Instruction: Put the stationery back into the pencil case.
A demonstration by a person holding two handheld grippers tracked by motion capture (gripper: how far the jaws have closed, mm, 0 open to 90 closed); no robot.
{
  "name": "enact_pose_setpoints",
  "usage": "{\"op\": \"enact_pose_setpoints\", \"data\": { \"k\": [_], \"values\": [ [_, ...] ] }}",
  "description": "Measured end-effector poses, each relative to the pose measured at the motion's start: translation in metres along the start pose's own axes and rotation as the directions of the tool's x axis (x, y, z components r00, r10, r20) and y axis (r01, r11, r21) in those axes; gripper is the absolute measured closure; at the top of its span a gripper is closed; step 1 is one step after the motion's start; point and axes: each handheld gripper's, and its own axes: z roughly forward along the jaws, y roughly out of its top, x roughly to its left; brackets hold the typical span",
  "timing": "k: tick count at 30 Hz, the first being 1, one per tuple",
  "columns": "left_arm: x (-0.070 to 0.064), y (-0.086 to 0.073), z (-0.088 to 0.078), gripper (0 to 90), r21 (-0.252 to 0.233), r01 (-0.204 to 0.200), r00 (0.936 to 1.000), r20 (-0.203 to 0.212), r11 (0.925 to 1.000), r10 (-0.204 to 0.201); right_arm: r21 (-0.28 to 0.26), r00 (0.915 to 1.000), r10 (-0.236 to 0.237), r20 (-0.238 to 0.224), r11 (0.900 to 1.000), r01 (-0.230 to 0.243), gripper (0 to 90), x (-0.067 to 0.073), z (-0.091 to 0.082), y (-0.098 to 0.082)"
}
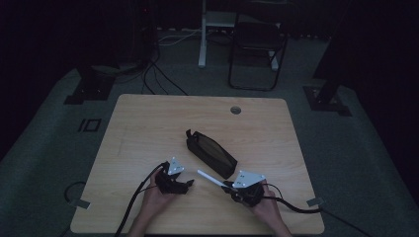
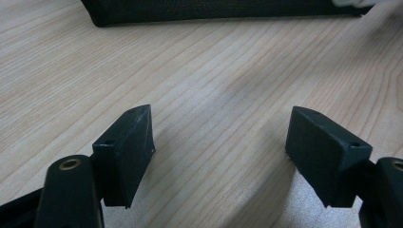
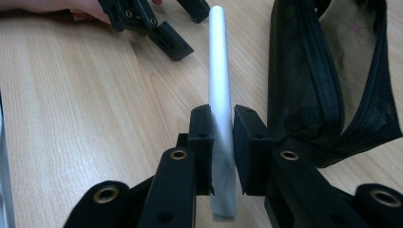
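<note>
A black mesh pencil pouch [image 1: 211, 153] lies slanted at the middle of the wooden table [image 1: 148, 123], its zipper open [image 3: 328, 71]. My right gripper [image 1: 228, 185] is shut on a white pen-like stick [image 1: 209, 178], which points away between its jaws [image 3: 221, 85], just left of the pouch's open end. My left gripper [image 1: 190, 183] rests low over bare wood in front of the pouch, jaws apart with nothing between them [image 2: 218, 142]. The pouch's edge [image 2: 214, 12] runs across the top of the left gripper view. In the right gripper view the left gripper [image 3: 157, 28] sits at the far top.
A round cable hole [image 1: 235, 109] sits near the table's far edge. A dark chair [image 1: 257, 49] and a white desk leg [image 1: 202, 34] stand on the floor beyond. Cables trail from both grippers over the near edge.
</note>
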Motion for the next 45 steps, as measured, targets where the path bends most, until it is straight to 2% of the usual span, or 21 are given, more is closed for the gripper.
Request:
{"op": "enact_pose_setpoints", "data": {
  "k": [13, 28, 45],
  "values": [
    [0.0, 0.0, 0.0, 25.0, 0.0, 0.0, 1.0, 0.0, 1.0, 0.0, -0.023, 0.9999, -0.002, 0.011, 1.0, 0.002, 78.8, -0.001, -0.008, 0.006],
    [0.0, 0.0, 0.0, 25.0, 0.0, 0.0, 1.0, 0.0, 1.0, 0.0, -0.06, 0.9996, 0.028, 0.004, 0.998, -0.028, 78.8, -0.006, -0.018, 0.011],
    [0.0, 0.0, 0.0, 25.0, 0.0, 0.001, 1.0, 0.0, 1.0, -0.001, -0.092, 0.9992, 0.035, 0.018, 0.995, -0.033, 78.9, -0.009, -0.028, 0.019]
  ]
}}
